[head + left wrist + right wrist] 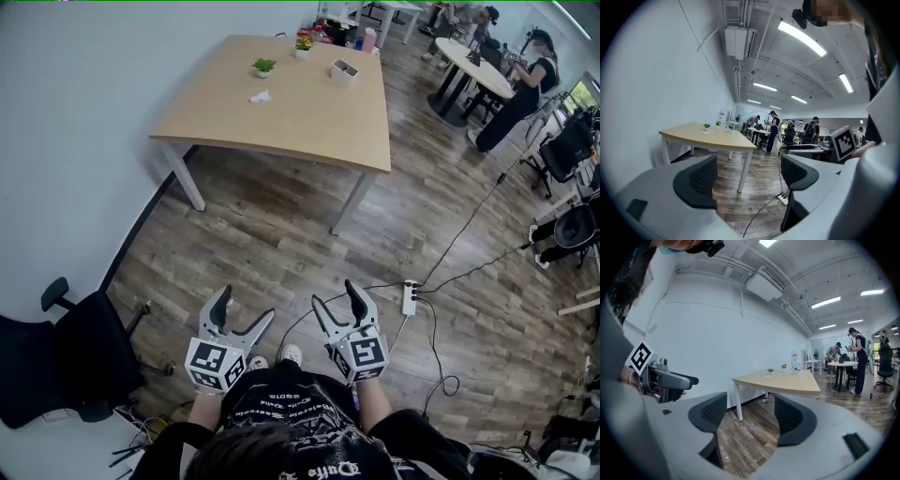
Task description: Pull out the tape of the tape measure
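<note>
So, I am standing well back from the counter (309,122), and the pull is not yet getting under way. The left gripper (246,306) and right gripper (336,294) are holding their fingers (701,180) spread wide around nothing. I am not spotting a tape measure anywhere, and the small white box (344,71) on the counter is sitting too far off to show its contents.

Shirt print (281,405): white lettering, lower middle of the head view, upside down, too blurred to read
Cube (216,364) on left gripper (246,305): black-and-white square markers, no letters
Cube (362,354) on right gripper (337,294): square markers likewise, no letters
Legible words or numbers: none
</note>
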